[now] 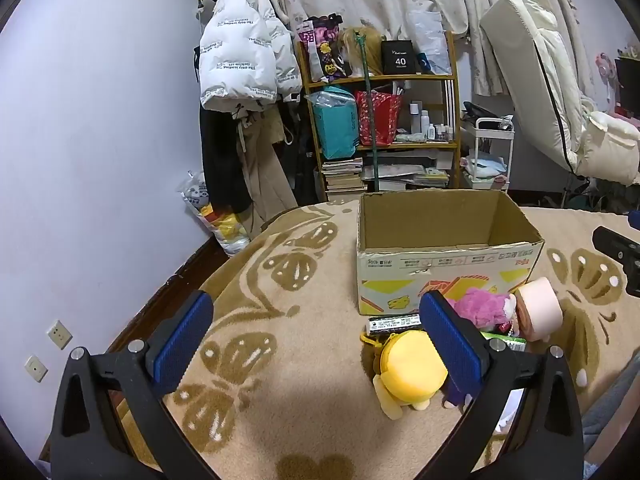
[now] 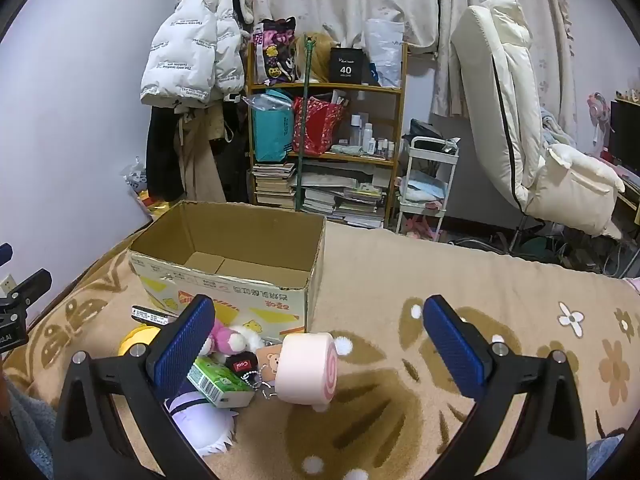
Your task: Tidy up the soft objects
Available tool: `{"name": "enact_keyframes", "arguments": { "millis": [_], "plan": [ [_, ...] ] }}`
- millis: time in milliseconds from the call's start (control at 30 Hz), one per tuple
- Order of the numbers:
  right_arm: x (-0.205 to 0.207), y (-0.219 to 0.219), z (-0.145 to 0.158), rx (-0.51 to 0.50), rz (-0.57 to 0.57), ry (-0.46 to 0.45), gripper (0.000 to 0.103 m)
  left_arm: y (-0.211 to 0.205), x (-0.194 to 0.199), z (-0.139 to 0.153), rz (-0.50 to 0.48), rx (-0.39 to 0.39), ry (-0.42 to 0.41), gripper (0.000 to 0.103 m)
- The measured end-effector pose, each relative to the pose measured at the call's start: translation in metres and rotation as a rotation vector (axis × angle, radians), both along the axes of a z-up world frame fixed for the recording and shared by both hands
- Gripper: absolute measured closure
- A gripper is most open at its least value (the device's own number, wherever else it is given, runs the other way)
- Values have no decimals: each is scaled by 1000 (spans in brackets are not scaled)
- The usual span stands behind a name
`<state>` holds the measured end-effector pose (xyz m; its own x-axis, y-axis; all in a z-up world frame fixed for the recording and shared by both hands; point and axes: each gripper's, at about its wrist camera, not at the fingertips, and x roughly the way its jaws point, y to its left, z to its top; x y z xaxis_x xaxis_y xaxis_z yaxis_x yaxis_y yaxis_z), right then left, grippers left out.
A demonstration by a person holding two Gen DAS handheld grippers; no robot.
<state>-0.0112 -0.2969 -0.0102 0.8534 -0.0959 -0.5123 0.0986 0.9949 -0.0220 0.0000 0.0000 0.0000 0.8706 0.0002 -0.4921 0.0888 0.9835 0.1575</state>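
Both grippers hang over the patterned blanket (image 2: 400, 264) with nothing in them: the left gripper (image 1: 316, 340) has its blue pads spread wide over bare blanket, and the right gripper (image 2: 318, 344) is just as wide apart, tilted down toward the pile of toys. Nearest the left one lies a yellow plush toy (image 1: 408, 372), just inside its right pad, with a dark flat packet (image 1: 394, 323) beyond it. In front of the right gripper a pink roll-shaped cushion (image 2: 306, 368) sits between the pads but untouched, and beside it are a green carton (image 2: 218, 380), a small black tag (image 2: 242, 364) on a bead chain, a pink and white plush (image 2: 228, 338) and a pale purple plush (image 2: 204, 420) partly under the left pad. Behind them all stands the cardboard box (image 2: 224, 284), top open, close against the pile. From the right view its floor looks bare, so I judge the sorting has not begun: every soft thing is still out on the blanket, and all of the picking and dropping into the box is left to do. Whether the carton and packet belong in it I cannot say.
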Motion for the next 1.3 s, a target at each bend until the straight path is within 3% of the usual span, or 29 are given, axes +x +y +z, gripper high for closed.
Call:
{"name": "enact_keyframes", "arguments": {
  "millis": [1300],
  "plan": [
    [0,0,0,-9,0,4,0,10,0,2,-1,-2,-8,1]
  ]
}}
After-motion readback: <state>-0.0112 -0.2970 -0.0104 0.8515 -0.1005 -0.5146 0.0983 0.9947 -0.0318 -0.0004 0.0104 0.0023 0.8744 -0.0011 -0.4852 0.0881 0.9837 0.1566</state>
